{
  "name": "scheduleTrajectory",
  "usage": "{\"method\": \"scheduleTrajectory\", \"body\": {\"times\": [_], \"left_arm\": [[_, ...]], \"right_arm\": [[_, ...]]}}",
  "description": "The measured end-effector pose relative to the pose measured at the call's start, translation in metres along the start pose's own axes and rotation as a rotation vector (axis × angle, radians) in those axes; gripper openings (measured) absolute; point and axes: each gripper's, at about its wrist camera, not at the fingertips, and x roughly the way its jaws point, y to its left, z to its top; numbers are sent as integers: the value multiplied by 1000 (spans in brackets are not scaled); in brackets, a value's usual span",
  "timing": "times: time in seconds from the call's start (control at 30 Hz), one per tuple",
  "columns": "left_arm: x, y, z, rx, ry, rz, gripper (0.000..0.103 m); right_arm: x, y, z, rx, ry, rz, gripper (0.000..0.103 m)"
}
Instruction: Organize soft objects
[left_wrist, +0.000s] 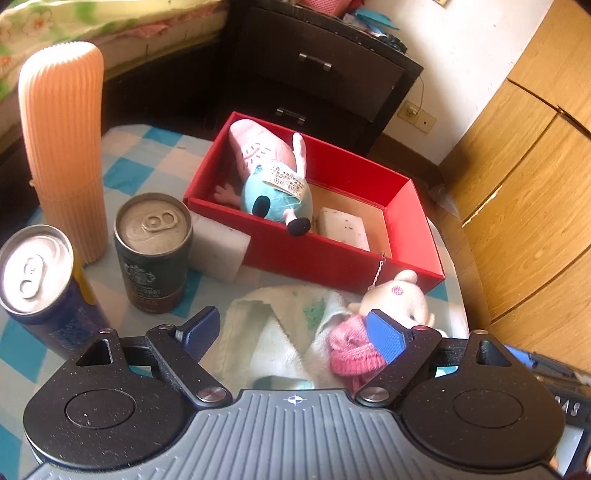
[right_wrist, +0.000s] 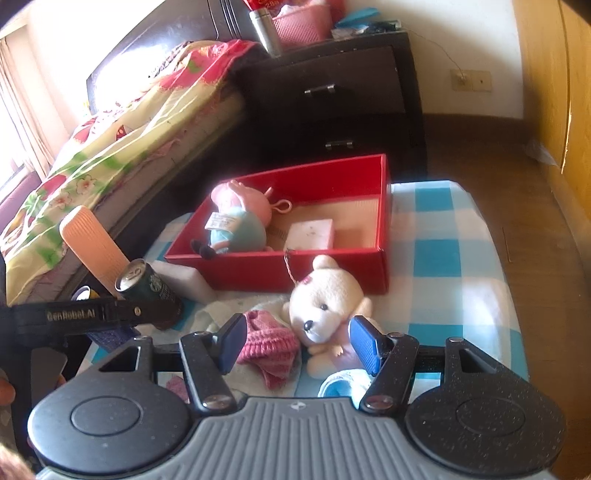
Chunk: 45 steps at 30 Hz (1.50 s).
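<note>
Two splayed grippers (left, right) over white bear.

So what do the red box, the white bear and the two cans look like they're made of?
Red box: thin matte cardboard, judging by its crisp folded edges. White bear: fuzzy plush fabric. Dark can and blue can: metal, with shiny pull-tab lids.

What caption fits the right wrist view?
Open right gripper over white teddy bear and pink knit hat, before red box.
</note>
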Motion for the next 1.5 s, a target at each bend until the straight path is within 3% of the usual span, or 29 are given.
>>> {"method": "scheduleTrajectory", "body": {"times": [0.2, 0.37, 0.53, 0.73, 0.93, 1.03, 1.1, 1.2, 1.27, 1.3, 1.37, 1.5], "left_arm": [[5, -2, 6, -14, 4, -22, 83], [10, -1, 4, -12, 22, 6, 83], [26, -20, -11, 93, 96, 34, 83], [40, -21, -16, 104, 138, 66, 84], [63, -23, -40, 153, 254, 98, 79], [71, -28, -45, 206, 215, 133, 77], [70, -28, -45, 203, 196, 140, 73], [68, -31, -48, 239, 177, 161, 56], [66, -32, -46, 249, 177, 153, 29], [65, -30, -45, 234, 189, 132, 24], [62, -27, -42, 214, 196, 117, 15], [39, -21, -31, 160, 164, 44, 12]], "right_arm": [[5, 1, 4, 1, 5, 3, 40], [8, 5, 5, -14, 16, 11, 40], [12, 1, 1, -13, 39, -5, 40], [9, -1, -1, -25, 49, -7, 40], [11, -10, -4, -13, 71, -15, 40], [12, -10, -5, -12, 80, -10, 40], [12, -9, -6, -17, 83, -2, 40], [12, -7, -9, -28, 96, 16, 41], [14, -6, -11, -35, 117, 25, 41], [16, -5, -12, -38, 127, 26, 41], [17, -2, -14, -54, 141, 39, 41], [20, 11, -21, -121, 172, 56, 41]]}}
